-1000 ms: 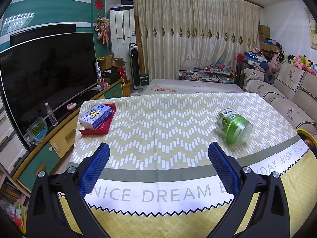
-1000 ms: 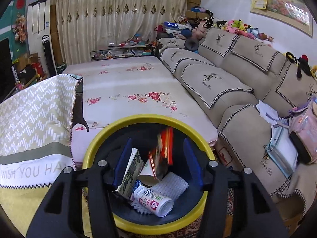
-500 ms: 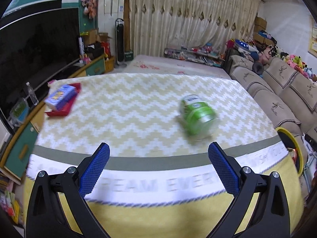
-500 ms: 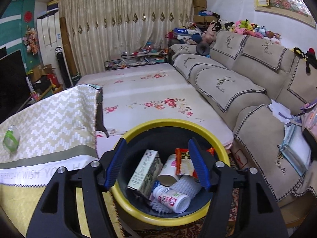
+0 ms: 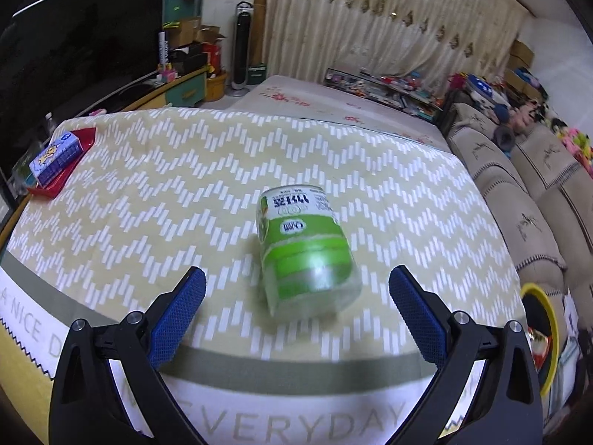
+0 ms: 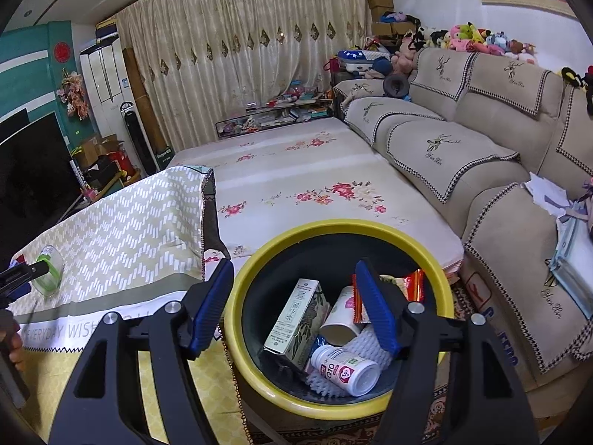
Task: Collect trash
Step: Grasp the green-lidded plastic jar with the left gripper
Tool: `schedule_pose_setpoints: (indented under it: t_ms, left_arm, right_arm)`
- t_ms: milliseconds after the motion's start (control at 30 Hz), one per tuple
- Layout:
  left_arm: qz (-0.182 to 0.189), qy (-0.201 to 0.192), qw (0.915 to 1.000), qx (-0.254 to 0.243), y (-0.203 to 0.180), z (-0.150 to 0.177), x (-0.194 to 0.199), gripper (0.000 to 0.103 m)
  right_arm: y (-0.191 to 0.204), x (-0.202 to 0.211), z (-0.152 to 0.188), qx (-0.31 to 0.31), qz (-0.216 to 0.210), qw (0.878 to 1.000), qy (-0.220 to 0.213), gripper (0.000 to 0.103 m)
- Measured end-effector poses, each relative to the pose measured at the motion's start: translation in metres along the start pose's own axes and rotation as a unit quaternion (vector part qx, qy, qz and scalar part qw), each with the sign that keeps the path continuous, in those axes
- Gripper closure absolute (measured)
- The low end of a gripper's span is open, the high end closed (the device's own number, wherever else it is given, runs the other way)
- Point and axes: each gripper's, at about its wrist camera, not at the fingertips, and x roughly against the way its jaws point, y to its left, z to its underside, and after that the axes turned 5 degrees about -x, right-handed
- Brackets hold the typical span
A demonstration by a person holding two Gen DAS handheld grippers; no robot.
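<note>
A green-and-white plastic jar (image 5: 304, 252) lies on its side on the zigzag tablecloth (image 5: 148, 193). My left gripper (image 5: 295, 278) is open, and the jar's near end sits between the blue fingertips (image 5: 192, 282) with a gap on each side. My right gripper (image 6: 294, 270) hovers over the yellow-rimmed bin (image 6: 333, 224); its jaws are opening with nothing between them. In the bin lie a carton (image 6: 296, 322), a paper cup (image 6: 339, 319), a white bottle (image 6: 344, 369) and a red wrapper (image 6: 413, 283). The right wrist view also shows the jar (image 6: 48, 270) at far left.
A red tray (image 5: 63, 181) with a blue tissue pack (image 5: 55, 155) sits at the table's far left corner. The bin's rim (image 5: 545, 319) stands off the table's right end. A beige sofa (image 6: 481, 141) runs along the right, beside a floral mat (image 6: 315, 178).
My left gripper has swung right and closer, so the jar now lies between its fingers. My right gripper's jaws have widened, and the red wrapper has dropped into the bin.
</note>
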Motion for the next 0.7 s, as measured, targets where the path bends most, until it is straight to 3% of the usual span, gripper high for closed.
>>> schedule_pose_setpoints:
  t_ms: [167,567,700]
  left_arm:
    - [-0.030,-0.004,0.9992,-0.027,-0.010,-0.003,-0.010,0.014]
    - [-0.050,0.005,0.9979,-0.040,-0.012,-0.012,-0.022,0.027]
    - [-0.053,0.012,0.9976,-0.042,-0.014,-0.012,-0.025,0.039]
  right_arm:
    - [-0.005,-0.006,0.000,-0.009,-0.006,1.000,0.006,0.038]
    - [-0.013,-0.009,0.002,-0.018,-0.008,1.000,0.010,0.038]
    - [-0.013,-0.009,0.003,-0.017,-0.009,1.000,0.010,0.038]
